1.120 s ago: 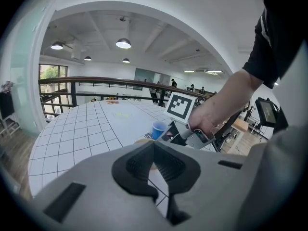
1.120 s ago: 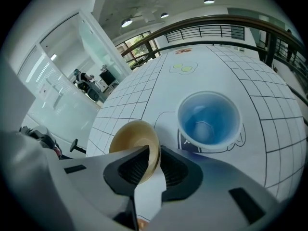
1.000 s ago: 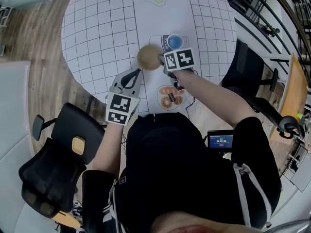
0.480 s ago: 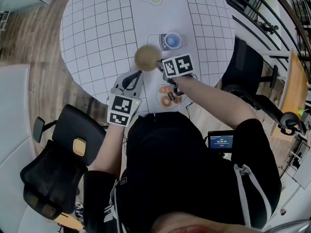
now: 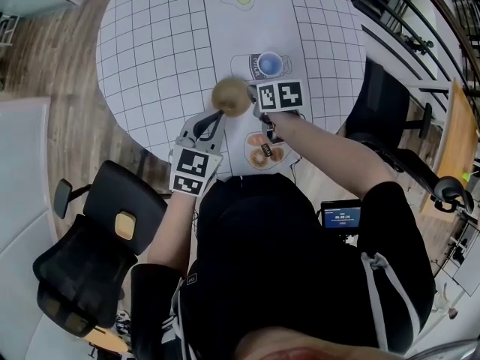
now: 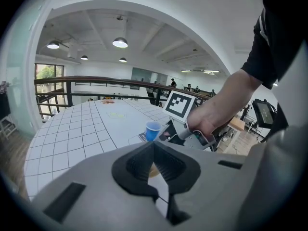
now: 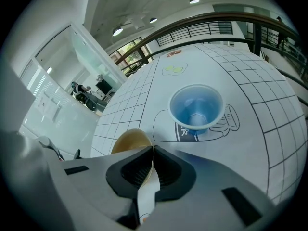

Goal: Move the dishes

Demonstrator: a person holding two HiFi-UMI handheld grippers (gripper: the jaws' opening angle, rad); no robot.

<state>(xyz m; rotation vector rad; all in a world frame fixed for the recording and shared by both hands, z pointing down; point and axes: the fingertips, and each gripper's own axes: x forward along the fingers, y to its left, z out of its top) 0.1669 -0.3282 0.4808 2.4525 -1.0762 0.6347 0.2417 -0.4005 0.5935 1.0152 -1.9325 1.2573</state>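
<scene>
- Several ceiling lamps (image 6: 120,42) lit the big open hall, and a dark railing (image 6: 96,81) ran behind the table.
- One round white table (image 5: 157,43), ruled in a grid, carried printed outlines, among them a plate of food (image 5: 264,150) near the edge closest to us.
- A black chair (image 5: 97,246) stood on the wooden floor to our left, just beside the table.
- Our left gripper (image 6: 153,148) had its jaws together with nothing between them and pointed towards the bowl from nearby.
- Our right gripper (image 7: 153,153) had just been closing and now pinched the thin rim of the tan bowl (image 5: 231,96).
- That bowl sat between the left gripper and the blue cup (image 7: 196,107), over the near part of the table. We could not tell whether it was clear of the surface.
- We judged the hold risky: with only one edge of the rim caught, the bowl could pivot or slip out once carried.
- We also judged that a careless swing could knock over the light cup close by, or that the bowl could drop off the near edge.
</scene>
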